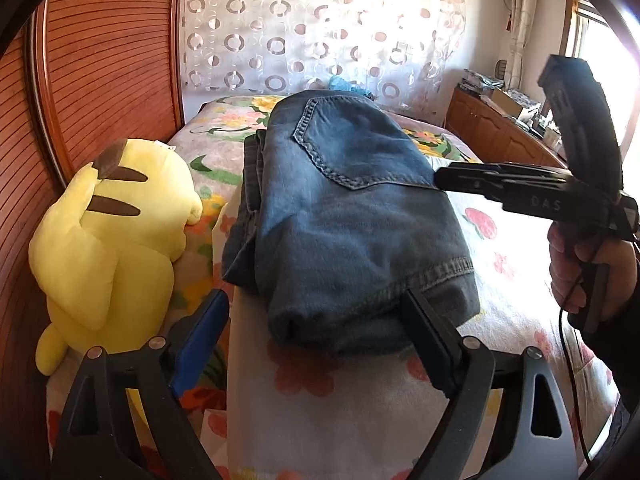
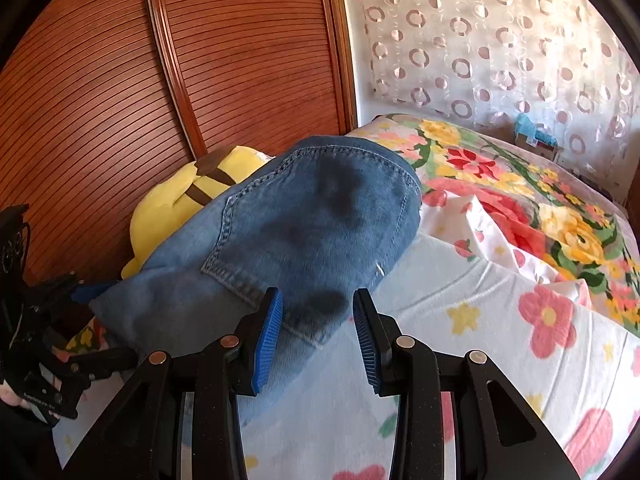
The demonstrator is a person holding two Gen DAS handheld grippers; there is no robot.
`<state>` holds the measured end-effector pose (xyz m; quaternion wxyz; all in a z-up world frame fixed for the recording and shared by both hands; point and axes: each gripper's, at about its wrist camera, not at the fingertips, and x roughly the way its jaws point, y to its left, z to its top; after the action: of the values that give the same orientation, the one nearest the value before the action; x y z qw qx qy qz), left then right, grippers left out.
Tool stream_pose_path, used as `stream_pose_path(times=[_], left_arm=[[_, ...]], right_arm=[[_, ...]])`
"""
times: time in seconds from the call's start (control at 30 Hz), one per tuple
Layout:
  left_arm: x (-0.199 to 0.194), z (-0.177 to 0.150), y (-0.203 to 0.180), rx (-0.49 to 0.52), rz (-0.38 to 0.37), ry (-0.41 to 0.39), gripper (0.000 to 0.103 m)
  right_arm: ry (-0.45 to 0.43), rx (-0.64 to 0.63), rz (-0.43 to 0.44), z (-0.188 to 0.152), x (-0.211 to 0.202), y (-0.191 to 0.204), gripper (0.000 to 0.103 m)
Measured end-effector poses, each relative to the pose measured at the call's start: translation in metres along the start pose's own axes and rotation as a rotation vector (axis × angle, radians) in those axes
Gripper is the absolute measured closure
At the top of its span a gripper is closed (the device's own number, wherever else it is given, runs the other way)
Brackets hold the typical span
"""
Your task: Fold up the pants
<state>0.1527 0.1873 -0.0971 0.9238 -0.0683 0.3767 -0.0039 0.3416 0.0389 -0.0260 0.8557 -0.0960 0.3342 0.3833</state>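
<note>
The pants (image 1: 344,216), blue jeans, lie as a compact folded bundle on the flowered bed cover (image 1: 500,280), back pocket up, so the folding looks nearly or wholly done and the step in hand is, as I judge it, a last tidy or a let-go. The left gripper (image 1: 320,328) sits at the near end of the jeans with its fingers spread wide, one on either side of that end, clamping nothing. The right gripper (image 2: 318,320) hangs above the jeans' corner beside the pocket, fingers moderately apart and empty; whether they touch the cloth I cannot tell. The next move likely calls for pressing the bundle flat or squaring its edges, or simply drawing both tools away without dragging the top layer. A yellow plush toy (image 1: 108,236) lies just beside the jeans toward the wooden slatted doors (image 1: 100,60). No container stands near the jeans; a small box (image 2: 534,140) sits far beyond them by the curtain (image 2: 500,40), contents unclear
</note>
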Motion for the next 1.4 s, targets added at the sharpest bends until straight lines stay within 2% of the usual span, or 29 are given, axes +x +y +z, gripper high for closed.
stream_pose_path(times=[0.37,0.5,0.63,0.73,0.9,1.3,1.4], left_arm=[[-0.028,-0.004,-0.012,0.009,0.035,-0.033,0.015],[-0.039,-0.004,-0.019,0.009,0.094,-0.041,0.015],[-0.05,-0.006,-0.03,0.03,0.08,-0.062,0.015],[-0.059,-0.007,-0.041,0.051,0.084,-0.082,0.015],[-0.073,-0.009,-0.062,0.083,0.078,-0.109,0.015],[-0.092,-0.018,-0.113,0.103,0.027,-0.122,0.015],[-0.096,-0.02,-0.124,0.103,0.024,-0.133,0.015]], right_arm=[[-0.039,0.003,-0.028,-0.024,-0.047,0.012,0.06],[-0.062,-0.003,-0.037,-0.036,-0.07,0.019,0.058],[-0.088,-0.001,-0.052,-0.051,-0.097,0.025,0.05],[-0.103,0.002,-0.066,-0.063,-0.117,0.029,0.039],[-0.131,0.022,-0.107,-0.083,-0.147,0.034,0.03],[-0.193,0.072,-0.169,-0.131,-0.218,0.046,0.029],[-0.201,0.095,-0.187,-0.144,-0.231,0.047,0.025]])
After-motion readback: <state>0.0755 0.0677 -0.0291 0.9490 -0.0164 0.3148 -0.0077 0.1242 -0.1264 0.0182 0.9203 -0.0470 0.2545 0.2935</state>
